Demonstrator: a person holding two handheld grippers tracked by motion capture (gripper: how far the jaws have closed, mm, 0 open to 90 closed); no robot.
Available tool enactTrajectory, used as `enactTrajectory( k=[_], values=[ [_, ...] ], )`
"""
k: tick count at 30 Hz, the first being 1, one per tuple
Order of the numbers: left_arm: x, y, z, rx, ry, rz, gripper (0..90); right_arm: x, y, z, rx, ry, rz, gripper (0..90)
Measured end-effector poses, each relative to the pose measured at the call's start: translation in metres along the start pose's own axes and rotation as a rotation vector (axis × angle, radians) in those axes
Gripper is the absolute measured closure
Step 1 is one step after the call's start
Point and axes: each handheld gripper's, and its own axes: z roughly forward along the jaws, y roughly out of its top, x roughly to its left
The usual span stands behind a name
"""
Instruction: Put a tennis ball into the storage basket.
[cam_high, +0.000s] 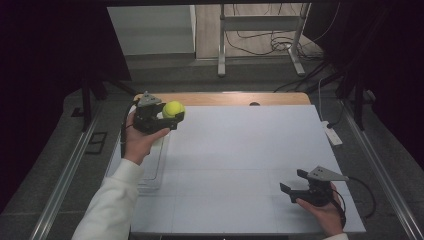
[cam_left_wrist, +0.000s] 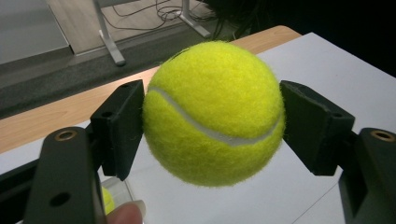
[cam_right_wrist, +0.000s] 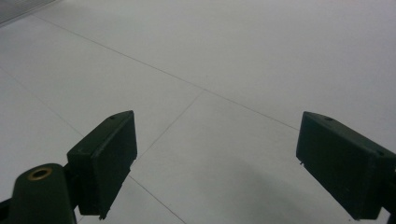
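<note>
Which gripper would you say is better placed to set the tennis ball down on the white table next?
Left: the left gripper already clamps the tennis ball; the right gripper is open and empty.

From my seat, the left gripper (cam_high: 172, 119) is up over the table's (cam_high: 240, 150) far left corner with a tennis ball (cam_high: 174, 109) between its jaws, clear of the surface. Directly below and nearer me than that gripper, a clear container (cam_high: 156, 167) sits along the table's left edge, and in the left gripper view I catch a second ball (cam_left_wrist: 107, 199) inside it. The right gripper (cam_high: 294, 184) sits well apart at the near right, jaws spread, pointing left across bare table.
</note>
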Motion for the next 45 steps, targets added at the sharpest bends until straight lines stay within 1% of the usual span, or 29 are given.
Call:
enactTrajectory(
  k=[10,17,22,45],
  values=[
    [0.009,-0.005,-0.001,0.013,0.022,-0.01,27.1,0.0,0.0,0.0,0.001,-0.001,-0.001,12.9],
    [0.018,-0.011,0.0,0.025,0.043,-0.03,27.1,0.0,0.0,0.0,0.002,-0.001,-0.001,13.0],
    [0.023,-0.014,-0.001,0.024,0.052,-0.041,27.1,0.0,0.0,0.0,0.003,-0.001,-0.002,12.9],
    [0.037,-0.025,-0.008,0.029,0.088,-0.06,27.1,0.001,0.0,0.0,0.007,-0.002,-0.004,13.0]
  ],
)
